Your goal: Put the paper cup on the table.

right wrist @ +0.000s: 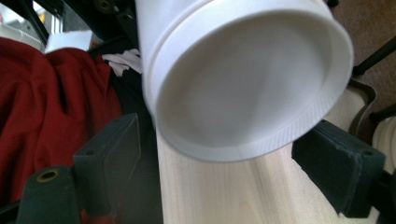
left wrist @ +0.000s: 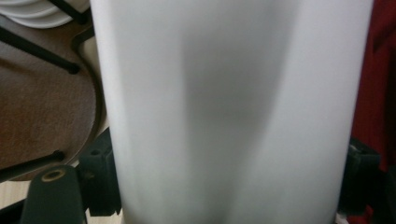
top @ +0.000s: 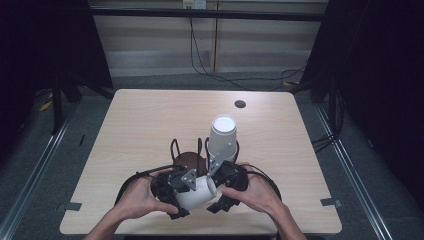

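- The left gripper (top: 186,186) sits near the front edge of the worktop (top: 150,115), about the middle. Its jaws are clamped on a white cup (top: 197,192) that lies on its side.
- In the left gripper view, the white cup (left wrist: 233,112) stands between the two dark pads (left wrist: 100,179), which press on both its sides. The cup is so close that it blocks most of what is behind it.
- The right gripper (top: 216,172) is just to the right of the left one. The two almost touch.
- In the right gripper view, its pads (right wrist: 109,154) stand apart, one on each side of the cup's round end (right wrist: 247,88). I cannot tell if they touch the cup.
- A hand (top: 137,197) holds the left gripper and another hand (top: 257,192) holds the right one. Both come in from the front edge.
- Just behind the grippers is a black wire rack (top: 175,147) on a brown round base (top: 191,161).
- A second white cup (top: 222,136) stands upside down in the right side of that rack. It is very near the right gripper.
- The rack (left wrist: 37,49) and its brown base (left wrist: 42,116) show beside the held cup in the left gripper view.
- A small dark hole (top: 240,104) is in the worktop near the back edge.
- Red cloth (right wrist: 51,98) shows past the front edge in the right gripper view.
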